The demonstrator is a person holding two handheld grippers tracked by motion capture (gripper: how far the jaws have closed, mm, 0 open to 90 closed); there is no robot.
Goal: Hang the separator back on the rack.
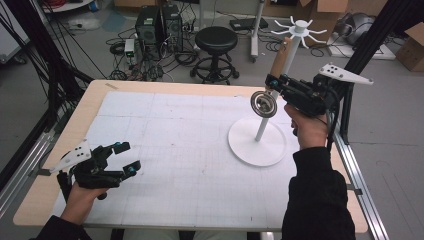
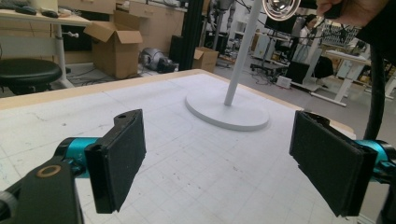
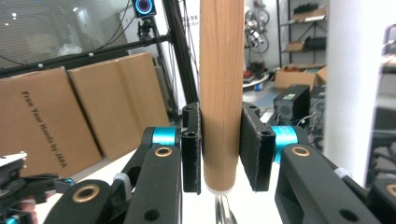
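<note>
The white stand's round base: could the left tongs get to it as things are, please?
Probably yes: the left tongs are open and hold nothing, and bare mat lies between them and the white stand's round base.

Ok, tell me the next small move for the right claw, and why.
Probably raise the right claw toward the hooks at the top of the white stand. It grips the wooden handle of a strainer whose metal bowl hangs well below those hooks, beside the pole.
</note>
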